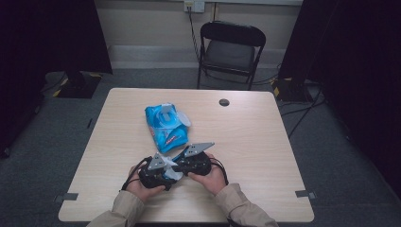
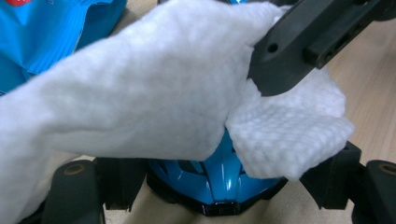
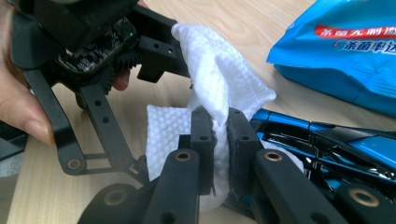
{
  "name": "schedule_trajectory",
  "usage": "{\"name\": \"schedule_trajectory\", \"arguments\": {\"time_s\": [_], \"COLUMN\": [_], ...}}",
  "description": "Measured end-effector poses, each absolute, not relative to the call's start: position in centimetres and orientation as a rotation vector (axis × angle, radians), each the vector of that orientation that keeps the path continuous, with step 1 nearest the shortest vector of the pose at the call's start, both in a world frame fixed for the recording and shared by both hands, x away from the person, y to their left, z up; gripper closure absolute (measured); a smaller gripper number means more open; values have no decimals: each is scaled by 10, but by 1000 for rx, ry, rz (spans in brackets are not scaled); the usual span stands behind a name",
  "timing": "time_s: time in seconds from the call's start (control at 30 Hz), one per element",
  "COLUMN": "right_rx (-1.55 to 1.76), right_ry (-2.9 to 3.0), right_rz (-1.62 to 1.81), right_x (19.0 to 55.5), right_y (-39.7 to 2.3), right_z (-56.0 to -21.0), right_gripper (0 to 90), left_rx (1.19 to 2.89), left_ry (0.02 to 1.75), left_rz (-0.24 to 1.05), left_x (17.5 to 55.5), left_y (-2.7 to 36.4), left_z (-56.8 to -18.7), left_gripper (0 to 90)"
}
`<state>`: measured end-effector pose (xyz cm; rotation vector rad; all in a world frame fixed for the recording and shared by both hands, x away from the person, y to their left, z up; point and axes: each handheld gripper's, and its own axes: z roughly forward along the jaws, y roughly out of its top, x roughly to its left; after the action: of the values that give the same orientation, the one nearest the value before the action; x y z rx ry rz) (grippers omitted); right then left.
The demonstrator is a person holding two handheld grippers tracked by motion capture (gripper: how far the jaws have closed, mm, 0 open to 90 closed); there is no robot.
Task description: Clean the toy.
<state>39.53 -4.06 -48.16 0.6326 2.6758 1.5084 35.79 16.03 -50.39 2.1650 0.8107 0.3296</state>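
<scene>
I have the right gripper with its two black jaws pressed together on a white textured wet wipe; the cloth is pinched between the pads and rises above them in a folded ridge. Under the wipe lies a glossy blue and black toy car on the pale wooden table. The left gripper sits just beside mine, its jaws at the wipe's other side, but the cloth drapes over them and I cannot tell whether they are closed. A blue plastic wipes packet lies just beyond both grippers, its flap open.
</scene>
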Motion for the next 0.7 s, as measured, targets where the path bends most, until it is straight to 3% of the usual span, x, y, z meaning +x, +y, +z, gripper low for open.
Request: {"name": "schedule_trajectory", "arguments": {"time_s": [0.7], "right_rx": [694], "right_ry": [2608], "right_rz": [1446], "right_x": [412], "right_y": [-60], "right_z": [-474], "right_gripper": [837], "left_rx": [2169], "left_ry": [808], "left_rz": [327], "left_x": [358], "left_y": [160], "left_z": [-504], "left_gripper": [255]}}
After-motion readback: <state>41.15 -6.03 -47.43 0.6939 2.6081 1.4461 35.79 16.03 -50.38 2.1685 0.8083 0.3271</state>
